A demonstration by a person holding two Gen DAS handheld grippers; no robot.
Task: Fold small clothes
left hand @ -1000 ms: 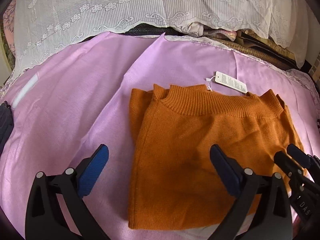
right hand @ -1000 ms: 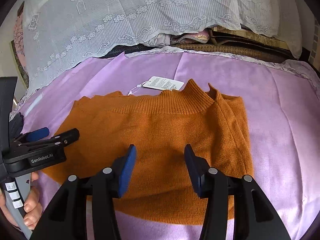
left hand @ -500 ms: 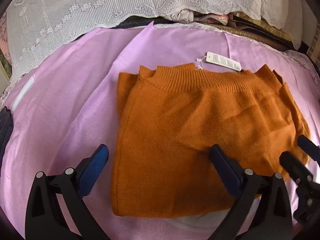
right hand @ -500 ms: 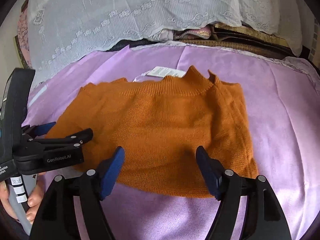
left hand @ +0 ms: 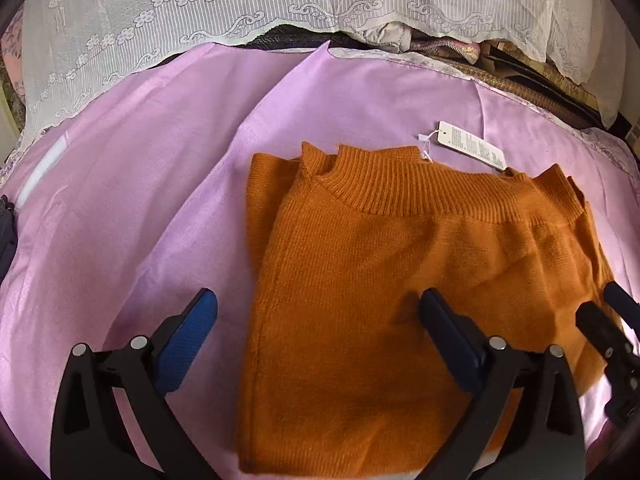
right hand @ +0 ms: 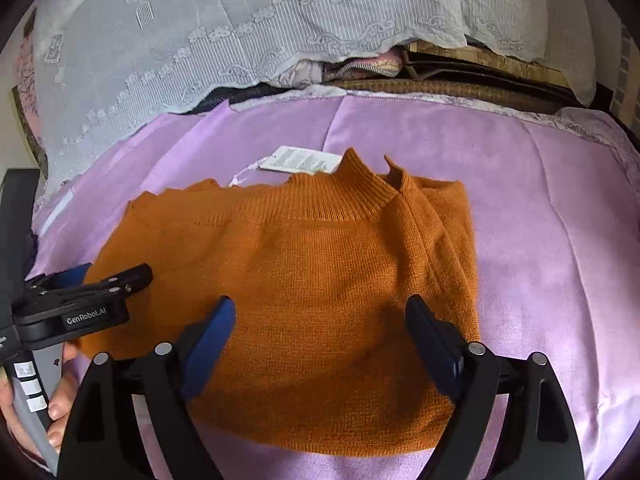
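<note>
An orange knit sweater (left hand: 380,280) lies folded flat on the purple cloth (left hand: 140,200), collar away from me, with a white paper tag (left hand: 472,146) beyond the collar. It also shows in the right wrist view (right hand: 320,280), with the tag (right hand: 300,159). My left gripper (left hand: 318,320) is open and empty, held over the sweater's near left part. My right gripper (right hand: 320,328) is open and empty over the sweater's near middle. The left gripper shows at the left of the right wrist view (right hand: 100,280); the right gripper's fingers (left hand: 600,320) show at the right edge of the left wrist view.
White lace fabric (left hand: 240,12) hangs along the back, with bundled items and a woven mat (right hand: 440,88) beneath it. A dark garment (left hand: 6,232) lies at the far left edge. The purple cloth covers the whole surface.
Both grippers rose and pulled back half a second ago, then came forward and lower over the sweater again. The right gripper's jaws opened wider. The sweater has not moved.
</note>
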